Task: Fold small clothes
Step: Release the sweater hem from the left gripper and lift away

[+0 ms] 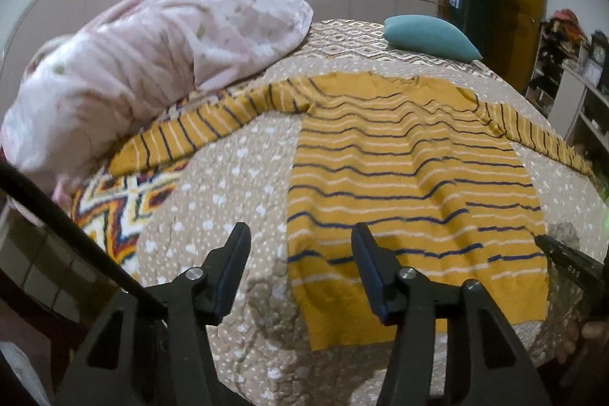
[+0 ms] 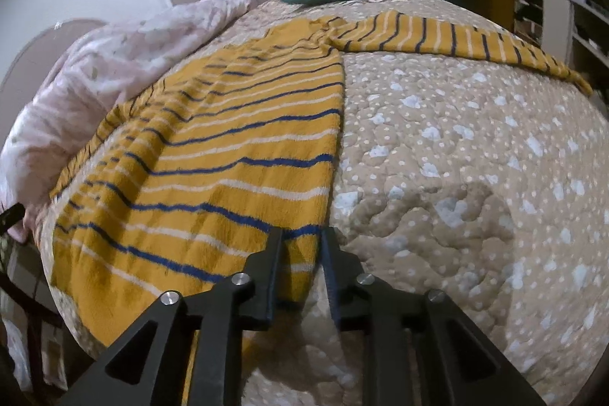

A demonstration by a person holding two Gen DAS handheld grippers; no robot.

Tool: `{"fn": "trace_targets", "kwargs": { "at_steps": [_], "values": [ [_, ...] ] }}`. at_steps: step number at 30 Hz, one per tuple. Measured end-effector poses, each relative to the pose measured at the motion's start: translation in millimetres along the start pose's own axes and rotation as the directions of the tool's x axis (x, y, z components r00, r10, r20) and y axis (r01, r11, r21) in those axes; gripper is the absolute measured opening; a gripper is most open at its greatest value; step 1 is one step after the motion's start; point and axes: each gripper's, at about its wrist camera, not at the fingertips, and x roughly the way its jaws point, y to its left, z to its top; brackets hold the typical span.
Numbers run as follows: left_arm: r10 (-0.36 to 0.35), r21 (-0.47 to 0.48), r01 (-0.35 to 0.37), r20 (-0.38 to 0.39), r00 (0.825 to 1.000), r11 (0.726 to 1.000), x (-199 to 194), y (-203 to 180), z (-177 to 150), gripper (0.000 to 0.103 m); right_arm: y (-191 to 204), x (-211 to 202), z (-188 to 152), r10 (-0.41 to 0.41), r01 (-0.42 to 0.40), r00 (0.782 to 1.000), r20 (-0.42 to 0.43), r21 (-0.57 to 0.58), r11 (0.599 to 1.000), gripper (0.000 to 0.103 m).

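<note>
Striped sweater (image 1: 411, 177) flat on bed (image 1: 228, 215), hem toward you, collar away, sleeves spread sideways. Your left gripper (image 1: 300, 234) wide; right gripper (image 2: 302, 234) narrow, straddling hem corner.

Both hand-held gripper (image 1: 300, 234) (image 2: 302, 240) bodies matte black, silver screws, triangular cutouts.

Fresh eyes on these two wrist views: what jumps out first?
The mustard-yellow knit sweater with navy and white stripes dominates, spread flat with sleeves out across the beige dotted quilt. Next, the crumpled pale pink blanket heaped on the bed's left side, and the teal cushion at the far end. The left gripper hangs open over the hem's left corner; the right gripper, jaws narrowly apart, straddles the right corner.
</note>
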Motion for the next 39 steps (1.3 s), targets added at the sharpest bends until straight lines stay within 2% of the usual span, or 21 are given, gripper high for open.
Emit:
{"fn": "trace_targets", "kwargs": {
  "at_steps": [1, 4, 6, 7, 9, 14, 18, 20, 22, 24, 26, 28, 31, 35, 37, 39],
  "values": [
    [0.003, 0.007, -0.003, 0.005, 1.000, 1.000, -2.5, -5.2, 2.2, 0.063, 0.2, -0.5, -1.5, 0.004, -0.004, 1.000, 0.014, 0.006, 1.000, 0.029],
    [0.002, 0.017, -0.003, 0.037, 0.999, 1.000, -9.6, -25.0, 14.6, 0.068, 7.8, -1.4, -7.1, -0.006, 0.007, 0.999, 0.049, -0.014, 1.000, 0.040],
    [0.020, 0.039, -0.023, 0.063, 0.998, 0.999, -13.1, -40.2, 22.8, 0.070, 16.2, -0.9, -10.3, -0.014, 0.018, 0.998, 0.068, -0.062, 0.998, 0.054],
    [0.031, 0.049, -0.035, 0.081, 0.996, 0.998, -14.5, -47.8, 27.2, 0.075, 19.8, -0.4, -11.7, -0.018, 0.024, 0.997, 0.073, -0.085, 0.996, 0.056],
    [0.039, 0.045, -0.044, 0.105, 0.994, 0.998, -16.6, -58.8, 34.4, 0.080, 25.4, -0.1, -14.8, -0.040, 0.051, 0.995, 0.088, -0.126, 0.991, 0.058],
    [0.010, -0.009, -0.009, 0.131, 0.991, 1.000, -20.8, -74.6, 48.3, 0.082, 22.0, -0.3, -18.3, -0.016, 0.030, 0.994, 0.111, -0.122, 0.992, 0.060],
    [0.014, -0.033, -0.008, 0.156, 0.988, 0.999, -23.9, -75.8, 48.5, 0.083, 23.5, -0.3, -21.0, -0.021, 0.040, 0.991, 0.132, -0.142, 0.989, 0.061],
    [0.021, -0.037, -0.015, 0.179, 0.984, 0.999, -25.3, -73.2, 46.7, 0.088, 23.8, -0.4, -22.4, -0.021, 0.041, 0.990, 0.140, -0.142, 0.989, 0.062],
    [0.025, -0.045, -0.016, 0.203, 0.979, 0.999, -26.4, -68.6, 44.2, 0.096, 23.7, 0.0, -22.0, -0.014, 0.033, 0.990, 0.138, -0.135, 0.990, 0.064],
    [0.023, -0.068, -0.009, 0.214, 0.977, 0.998, -25.7, -62.8, 41.8, 0.098, 25.1, 1.2, -21.9, -0.003, 0.021, 0.991, 0.132, -0.133, 0.991, 0.073],
    [0.017, -0.096, 0.003, 0.198, 0.980, 0.995, -21.1, -57.0, 39.8, 0.098, 29.3, 2.9, -22.7, -0.001, 0.021, 0.992, 0.125, -0.155, 0.988, 0.077],
    [0.022, -0.116, -0.004, 0.159, 0.987, 0.993, -12.2, -51.3, 38.3, 0.098, 32.6, 3.9, -24.3, -0.014, 0.037, 0.992, 0.128, -0.178, 0.983, 0.078],
    [0.000, -0.130, 0.014, 0.108, 0.994, 0.991, 3.1, -45.9, 35.0, 0.098, 29.5, 3.9, -23.0, 0.006, 0.014, 0.993, 0.117, -0.174, 0.985, 0.078],
    [-0.044, -0.144, 0.056, 0.086, 0.995, 0.988, 17.3, -38.2, 29.3, 0.098, 21.8, -7.4, -6.6, 0.049, -0.037, 0.996, 0.069, -0.162, 0.986, 0.072],
    [-0.052, -0.139, 0.062, 0.080, 0.995, 0.988, 22.7, -35.5, 26.2, 0.098, 9.5, -23.1, 11.3, 0.040, -0.021, 0.991, 0.131, -0.151, 0.988, 0.072],
    [-0.062, -0.139, 0.072, 0.073, 0.995, 0.988, 26.7, -31.0, 23.0, 0.098, -11.7, -32.6, 39.2, -0.025, 0.049, 0.982, 0.185, -0.127, 0.991, 0.072]
  ]
}}
